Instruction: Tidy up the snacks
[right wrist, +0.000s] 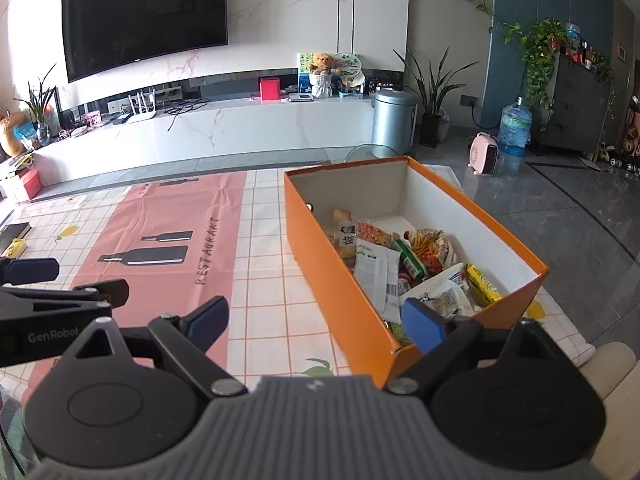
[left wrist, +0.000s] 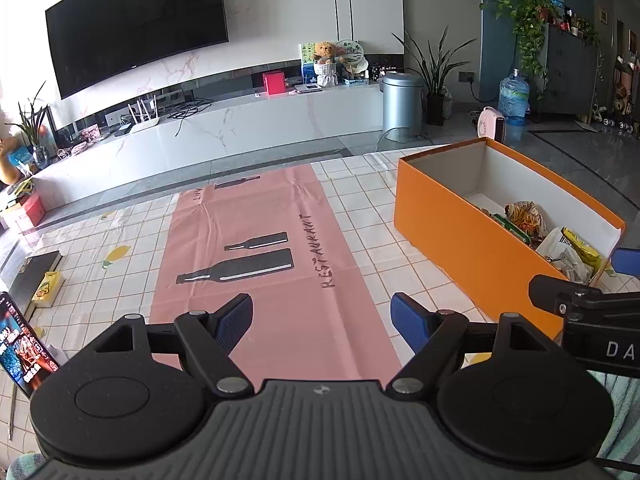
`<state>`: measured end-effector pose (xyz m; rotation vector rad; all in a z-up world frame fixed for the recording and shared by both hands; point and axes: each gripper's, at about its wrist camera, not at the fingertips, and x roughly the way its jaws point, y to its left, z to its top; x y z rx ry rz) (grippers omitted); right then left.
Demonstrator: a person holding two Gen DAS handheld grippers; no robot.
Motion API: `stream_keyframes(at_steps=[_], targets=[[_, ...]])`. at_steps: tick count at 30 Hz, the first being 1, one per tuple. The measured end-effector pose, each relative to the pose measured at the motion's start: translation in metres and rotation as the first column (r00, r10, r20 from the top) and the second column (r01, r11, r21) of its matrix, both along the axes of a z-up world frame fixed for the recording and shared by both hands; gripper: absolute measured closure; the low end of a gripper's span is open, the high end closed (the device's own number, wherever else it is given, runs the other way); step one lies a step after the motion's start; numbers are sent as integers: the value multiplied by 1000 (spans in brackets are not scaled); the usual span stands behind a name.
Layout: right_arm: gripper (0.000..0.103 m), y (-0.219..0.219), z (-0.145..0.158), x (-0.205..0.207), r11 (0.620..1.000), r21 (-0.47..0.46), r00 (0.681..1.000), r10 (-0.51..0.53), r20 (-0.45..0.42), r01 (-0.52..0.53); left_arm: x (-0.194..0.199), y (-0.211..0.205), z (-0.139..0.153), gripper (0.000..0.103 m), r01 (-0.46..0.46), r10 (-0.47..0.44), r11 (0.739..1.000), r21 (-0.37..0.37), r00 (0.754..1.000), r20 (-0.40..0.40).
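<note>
Left gripper [left wrist: 322, 322] fingers spread wide, nothing between, over pink mat [left wrist: 256, 256]. Right gripper [right wrist: 316, 320] fingers likewise released, empty, near corner of orange box [right wrist: 340, 280]. Snacks [right wrist: 400, 264] piled inside box, on bench [right wrist: 264, 280].

Right gripper [right wrist: 314, 322] jaws wide apart, nothing between them, blue pads over the checked white tablecloth [right wrist: 276, 280]; open orange cardboard box [right wrist: 340, 280] at 1 o'clock, white inside, near half piled with mixed snack packets [right wrist: 404, 264], far half bare; pink bottle-print mat [right wrist: 160, 216] at 11 o'clock; left gripper's black finger [right wrist: 100, 292] pokes in at 9 o'clock.
</note>
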<state>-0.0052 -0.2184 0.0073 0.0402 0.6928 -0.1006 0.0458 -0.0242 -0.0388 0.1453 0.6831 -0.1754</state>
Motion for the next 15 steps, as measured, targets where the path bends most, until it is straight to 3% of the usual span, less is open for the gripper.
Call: stream_keyframes(at_steps=[15], targets=[[13,-1,3,-4,1000,12,1000,4,13,-4,-2,1,5,11,1,-1,1000,-5,1000,-12]])
